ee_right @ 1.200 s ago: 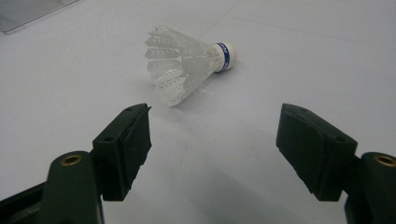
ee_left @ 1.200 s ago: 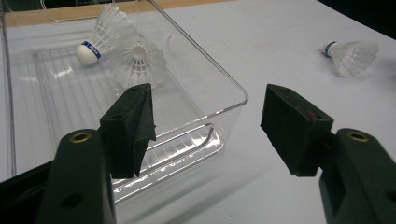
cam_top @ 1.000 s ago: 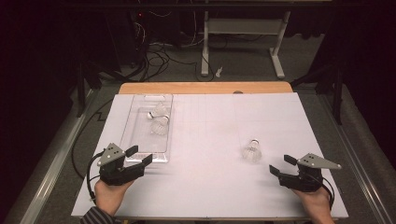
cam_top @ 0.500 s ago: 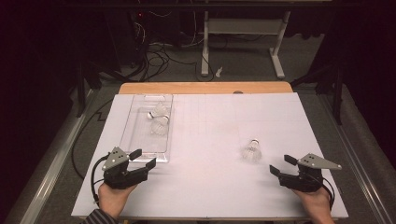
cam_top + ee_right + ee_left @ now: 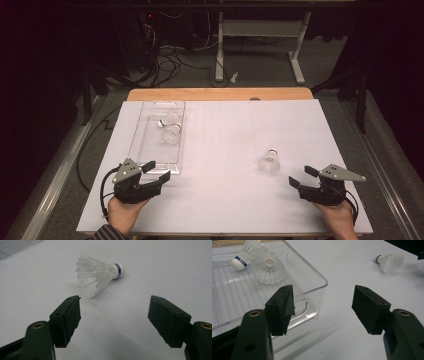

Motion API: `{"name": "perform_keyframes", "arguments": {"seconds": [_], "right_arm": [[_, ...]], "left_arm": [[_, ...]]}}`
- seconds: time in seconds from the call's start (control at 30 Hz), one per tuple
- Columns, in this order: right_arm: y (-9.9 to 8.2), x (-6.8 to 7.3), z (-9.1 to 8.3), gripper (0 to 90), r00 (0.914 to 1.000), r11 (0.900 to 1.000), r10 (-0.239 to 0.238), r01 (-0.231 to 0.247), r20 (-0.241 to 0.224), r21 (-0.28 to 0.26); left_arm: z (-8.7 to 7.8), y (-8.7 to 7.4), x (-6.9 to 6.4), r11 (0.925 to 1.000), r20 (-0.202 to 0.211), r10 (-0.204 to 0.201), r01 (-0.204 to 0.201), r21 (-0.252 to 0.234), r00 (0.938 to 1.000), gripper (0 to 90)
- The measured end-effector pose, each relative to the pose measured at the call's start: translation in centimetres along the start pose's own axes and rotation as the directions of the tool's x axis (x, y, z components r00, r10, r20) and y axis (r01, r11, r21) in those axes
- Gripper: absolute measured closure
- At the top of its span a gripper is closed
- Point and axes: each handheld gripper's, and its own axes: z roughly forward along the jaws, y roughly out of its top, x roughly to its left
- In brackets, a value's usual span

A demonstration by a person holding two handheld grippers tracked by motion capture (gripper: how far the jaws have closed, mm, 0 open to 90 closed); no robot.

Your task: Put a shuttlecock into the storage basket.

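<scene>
Shuttlecocks are what we are gathering: two already lie inside the clear tray (image 5: pixel 150 145), while the loose shuttlecock (image 5: pixel 98 275) rests on its side on the tabletop (image 5: pixel 225 200) well to the right of the tray, just ahead of our right gripper (image 5: pixel 113 320), whose jaws stand wide apart with nothing between them. We judge the best grasp is at the cork end, closing gently so the feather skirt is not crushed; our left gripper (image 5: pixel 323 307), equally wide and empty, hovers at the tray's near corner. Blue bands circle the corks, the lettering on them too small to read
</scene>
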Motion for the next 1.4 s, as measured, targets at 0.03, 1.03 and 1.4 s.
{"name": "perform_keyframes", "arguments": {"seconds": [0.03,1.03,1.4], "right_arm": [[0.0,0.0,0.0,27.0,1.0,1.0,0.0,0.0,-0.001,0.0],[-0.1,0.1,-0.1,27.1,1.0,1.0,-0.004,0.004,-0.002,-0.001],[-0.1,0.0,-0.1,27.1,1.0,1.0,0.002,-0.002,-0.004,-0.001]], "left_arm": [[0.1,0.0,0.0,1.0,0.003,0.004,-0.004,0.007,1.0,35.2],[3.1,-0.5,-2.9,0.9974,0.062,0.015,-0.019,0.07,0.998,36.2],[4.0,-0.6,-3.7,0.9965,0.078,0.007,-0.014,0.082,0.9969,36.3]]}}
